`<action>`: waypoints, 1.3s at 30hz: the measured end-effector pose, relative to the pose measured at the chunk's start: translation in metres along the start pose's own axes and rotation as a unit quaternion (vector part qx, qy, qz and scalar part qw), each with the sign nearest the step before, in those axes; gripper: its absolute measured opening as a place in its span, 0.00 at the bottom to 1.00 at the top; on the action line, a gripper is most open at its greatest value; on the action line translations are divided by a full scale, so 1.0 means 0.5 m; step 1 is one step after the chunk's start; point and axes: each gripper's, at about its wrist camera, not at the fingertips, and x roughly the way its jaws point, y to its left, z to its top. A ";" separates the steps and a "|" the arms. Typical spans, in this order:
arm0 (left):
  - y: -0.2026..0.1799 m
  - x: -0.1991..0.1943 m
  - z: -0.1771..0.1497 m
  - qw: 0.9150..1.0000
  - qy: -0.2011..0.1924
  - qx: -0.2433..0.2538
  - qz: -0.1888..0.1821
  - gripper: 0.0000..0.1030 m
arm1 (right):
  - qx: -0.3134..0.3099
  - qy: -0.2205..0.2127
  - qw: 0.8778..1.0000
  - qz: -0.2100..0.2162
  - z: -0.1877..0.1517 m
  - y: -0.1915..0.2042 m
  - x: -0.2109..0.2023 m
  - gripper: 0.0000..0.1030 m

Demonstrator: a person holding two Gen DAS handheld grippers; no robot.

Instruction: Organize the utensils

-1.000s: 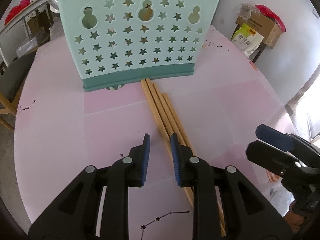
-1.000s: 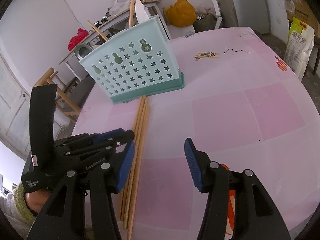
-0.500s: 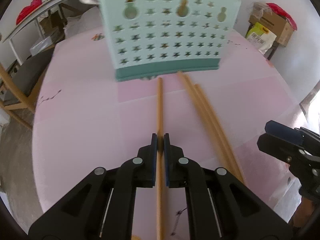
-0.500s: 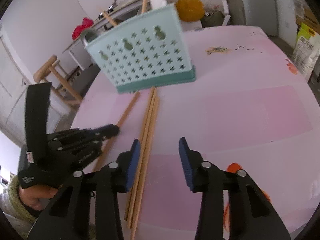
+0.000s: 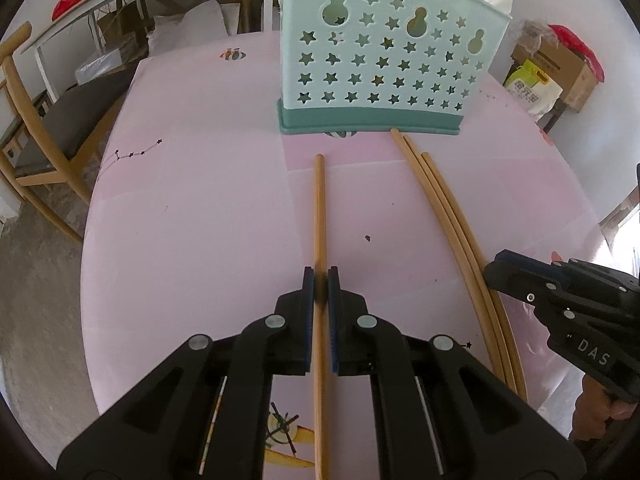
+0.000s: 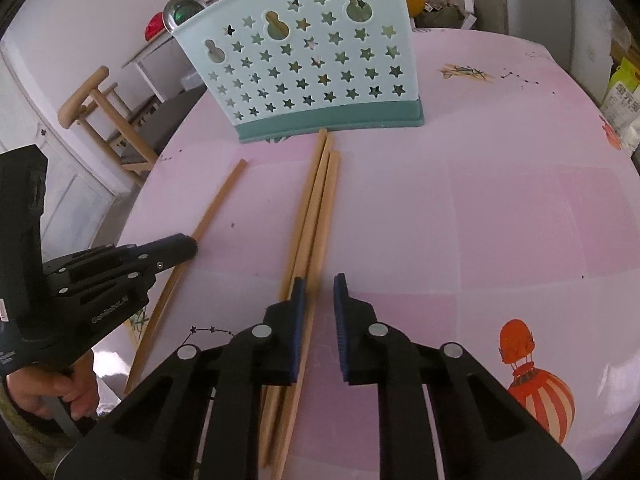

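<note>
Pick-up step: left tool (image 5: 320,276) clenching one chopstick (image 5: 319,208) lying on the desk (image 5: 200,220) before the holder (image 5: 384,60); right tool (image 6: 319,284) closing around, not yet pinching, the nearest of three chopsticks (image 6: 316,200) beside it. Next, probably: lifting, tipping upright, dropping into the holder.

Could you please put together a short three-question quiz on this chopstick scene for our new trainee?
1. True or false: the left gripper is shut on a single chopstick.
2. How many chopsticks lie together under the right gripper? A two, B three, C five.
3. Fill in: the loose chopsticks point toward the star-patterned ____.

Key: 1 true. 2 B. 3 holder; the right gripper's jaws have just been closing, with the rightmost stick between them, one pad not yet touching.
</note>
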 end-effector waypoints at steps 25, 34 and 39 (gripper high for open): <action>0.060 -0.022 -0.028 0.998 0.023 -0.030 -0.050 0.08 | 0.010 0.048 0.997 -0.060 -0.013 -0.046 -0.028 0.07; 0.045 0.007 0.024 0.999 0.032 -0.011 -0.036 0.16 | -0.014 0.040 0.996 -0.077 0.036 -0.041 0.004 0.13; 0.042 0.029 0.058 0.999 0.036 -0.006 -0.025 0.16 | -0.029 0.034 0.995 -0.088 0.062 -0.040 0.022 0.13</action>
